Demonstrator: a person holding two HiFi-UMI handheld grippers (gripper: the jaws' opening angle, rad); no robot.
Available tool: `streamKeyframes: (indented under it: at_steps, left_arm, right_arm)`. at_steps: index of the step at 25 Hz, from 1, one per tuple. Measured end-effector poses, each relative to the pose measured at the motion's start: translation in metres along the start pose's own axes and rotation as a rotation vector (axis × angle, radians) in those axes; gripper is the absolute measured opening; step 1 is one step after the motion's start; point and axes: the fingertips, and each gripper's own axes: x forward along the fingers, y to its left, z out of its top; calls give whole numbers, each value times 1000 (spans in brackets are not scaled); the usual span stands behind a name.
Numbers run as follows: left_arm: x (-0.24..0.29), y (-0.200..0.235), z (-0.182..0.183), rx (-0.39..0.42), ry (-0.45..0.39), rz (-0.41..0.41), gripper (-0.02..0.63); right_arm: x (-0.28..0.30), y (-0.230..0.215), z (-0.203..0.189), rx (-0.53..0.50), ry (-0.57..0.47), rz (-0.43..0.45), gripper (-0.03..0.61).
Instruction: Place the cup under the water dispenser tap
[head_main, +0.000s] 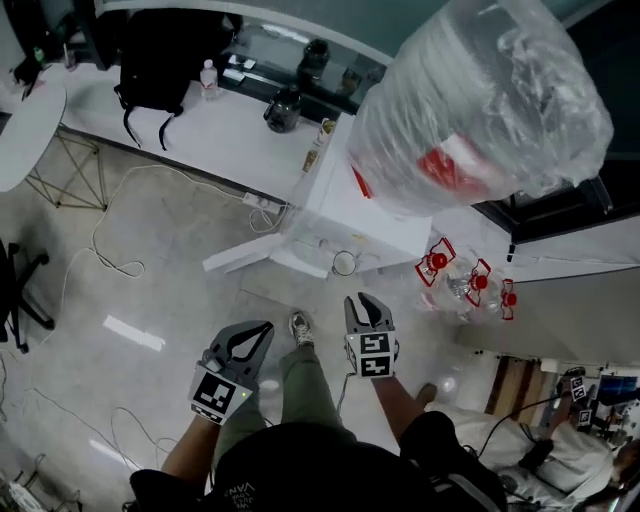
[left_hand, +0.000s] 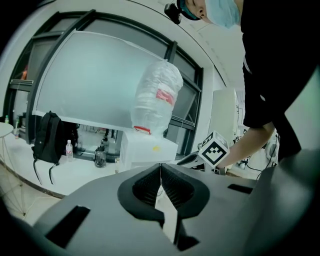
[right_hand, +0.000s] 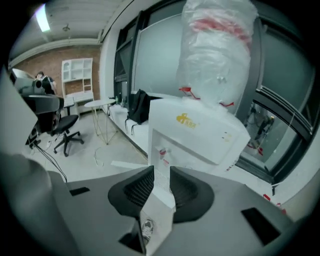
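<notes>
The white water dispenser (head_main: 365, 215) carries a big bottle wrapped in clear plastic (head_main: 480, 100). A round cup rim (head_main: 343, 263) shows at the dispenser's front, seen from above. In the right gripper view the dispenser (right_hand: 200, 137) shows its red tap (right_hand: 161, 151); the cup is hidden there. My right gripper (head_main: 367, 305) points at the dispenser front, a short way back from the cup, jaws slightly apart with nothing between them. My left gripper (head_main: 252, 337) hangs lower left, jaws together and empty. The left gripper view has the dispenser (left_hand: 148, 150) ahead.
A white counter (head_main: 210, 125) along the window holds a black backpack (head_main: 160, 50), a small bottle (head_main: 208, 78) and dark jars (head_main: 283, 108). Empty jugs with red handles (head_main: 470, 280) lie right of the dispenser. Cables (head_main: 110, 255) trail over the floor. A round table (head_main: 25, 125) stands left.
</notes>
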Motion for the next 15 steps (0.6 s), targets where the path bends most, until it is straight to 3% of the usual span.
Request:
streamKeyframes:
  at_steps: [8,15]
  left_arm:
    - [-39,-27,52,74,-44,-7,20]
    - [-77,-47,68,110,-73,0,20]
  right_arm:
    - [-83,-1,35,164,-157,-61,103]
    - [-139,10,40,199,-247,-84,103]
